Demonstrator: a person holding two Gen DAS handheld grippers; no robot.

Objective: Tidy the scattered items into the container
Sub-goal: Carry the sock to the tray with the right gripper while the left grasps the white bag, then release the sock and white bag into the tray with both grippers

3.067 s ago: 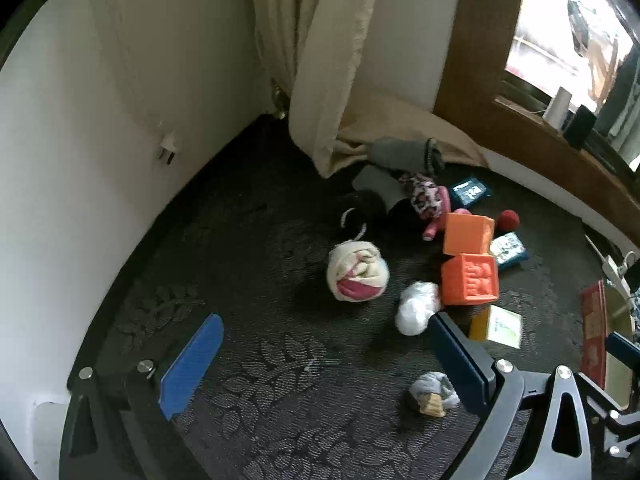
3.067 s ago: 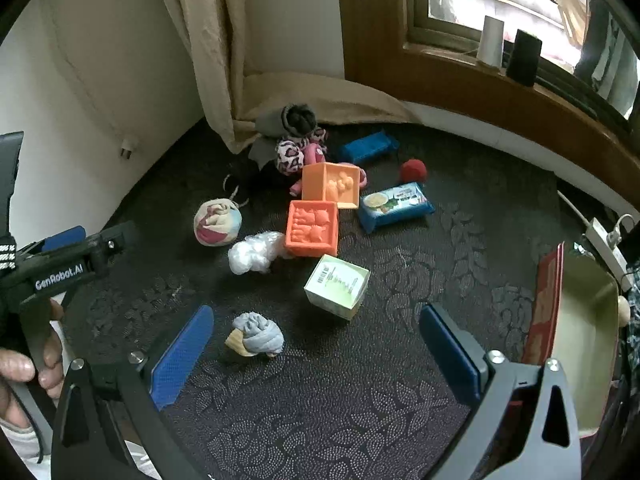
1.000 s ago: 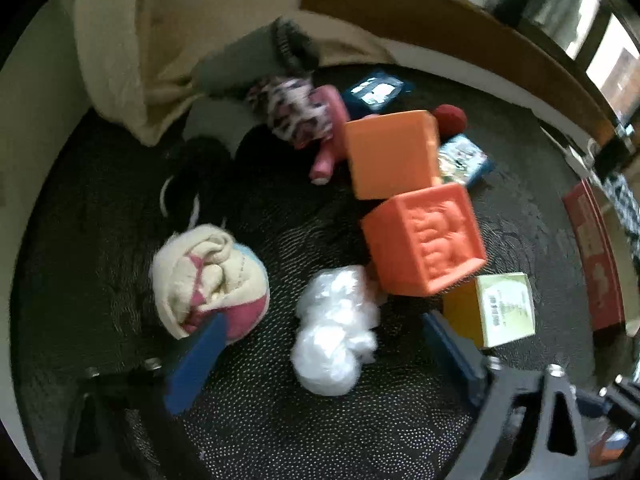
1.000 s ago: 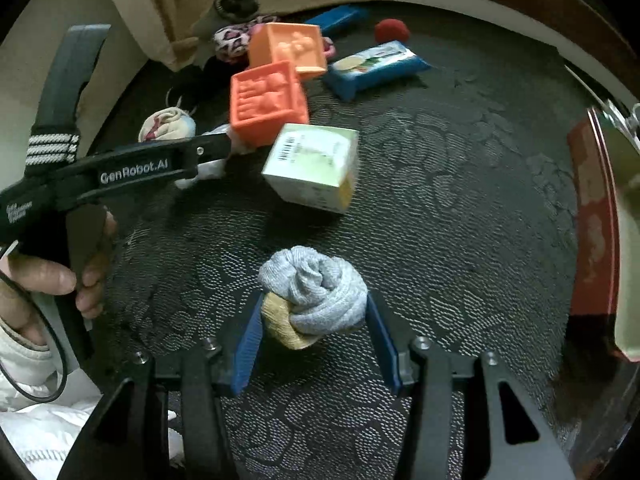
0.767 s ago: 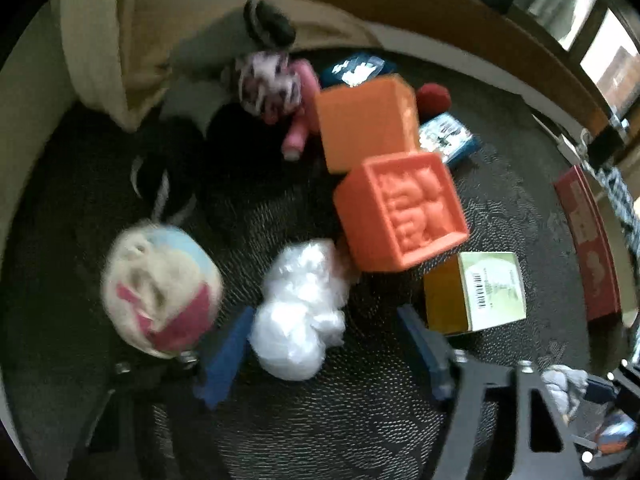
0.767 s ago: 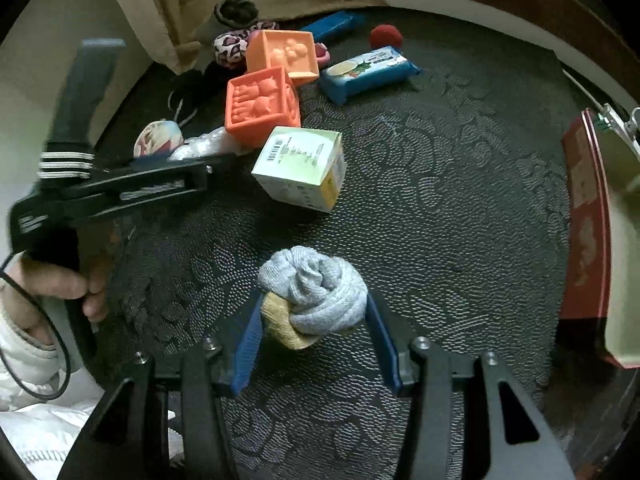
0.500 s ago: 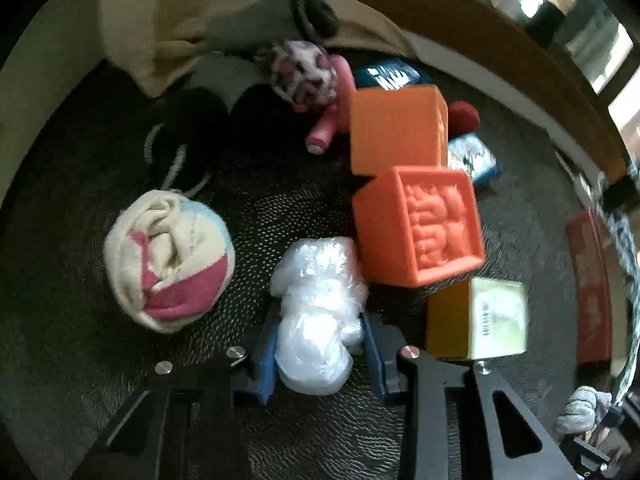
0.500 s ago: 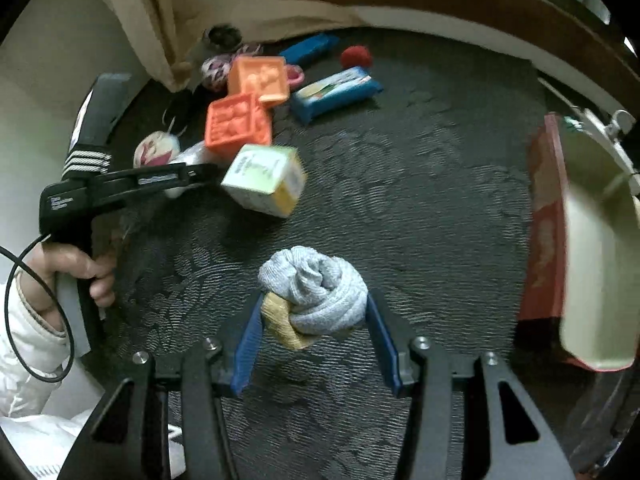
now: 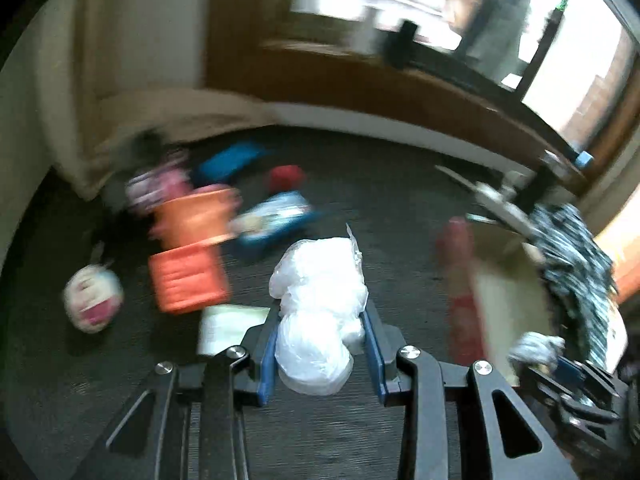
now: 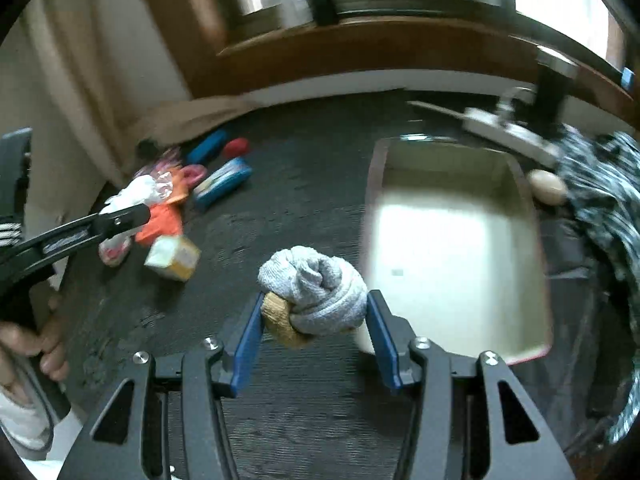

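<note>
Grey rolled sock [image 10: 316, 296] sits clenched in the right gripper [image 10: 316, 334], and the cream-lined box [image 10: 460, 336] lies just ahead to its right, nearer this hand. The left gripper [image 9: 320, 354], farther off, grasps a white plastic bag [image 9: 318, 312].

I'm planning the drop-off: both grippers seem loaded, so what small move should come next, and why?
Probably carry the right gripper a little further over the cream container and let go there. Its jaws grip the grey sock ball, which sits at the container's near edge, not yet over it. The left gripper, holding the white plastic bag, can follow.
</note>
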